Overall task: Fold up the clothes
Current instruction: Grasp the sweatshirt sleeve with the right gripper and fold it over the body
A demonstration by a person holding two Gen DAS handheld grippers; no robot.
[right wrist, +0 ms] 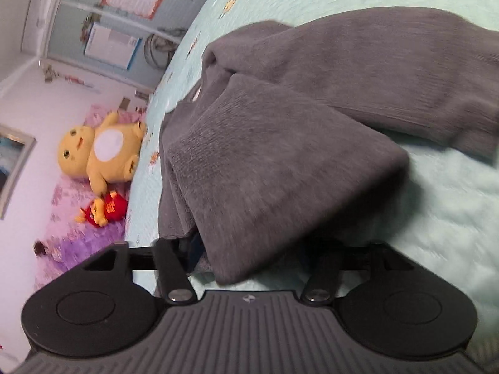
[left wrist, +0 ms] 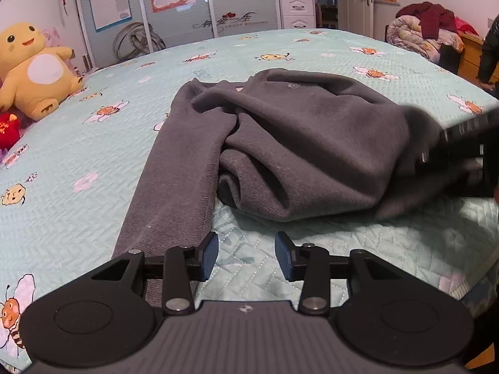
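At the left edge of the bed (left wrist: 312,50) a yellow plush toy (left wrist: 34,71) sits with a small red plush (left wrist: 7,131) just below it. The bedspread is pale green, printed with bees and flowers. The grey garment (left wrist: 280,143) lies crumpled in the middle of the bed, one long part running down towards the near edge. A small round mark shows on its upper fold, too small to read. The left gripper (left wrist: 246,257) hovers at that near edge, its blue pads apart with only bedspread between them; the left pad (left wrist: 209,257) sits just beside the long grey strip. At the right edge the right gripper (left wrist: 461,149) is blurred against the cloth. In its own view a grey fold drapes over the right gripper's fingers, hiding the pads, so it may be clenched on the garment, but I cannot tell. Posters on the wardrobe doors (left wrist: 174,9) carry writing that is illegible here.
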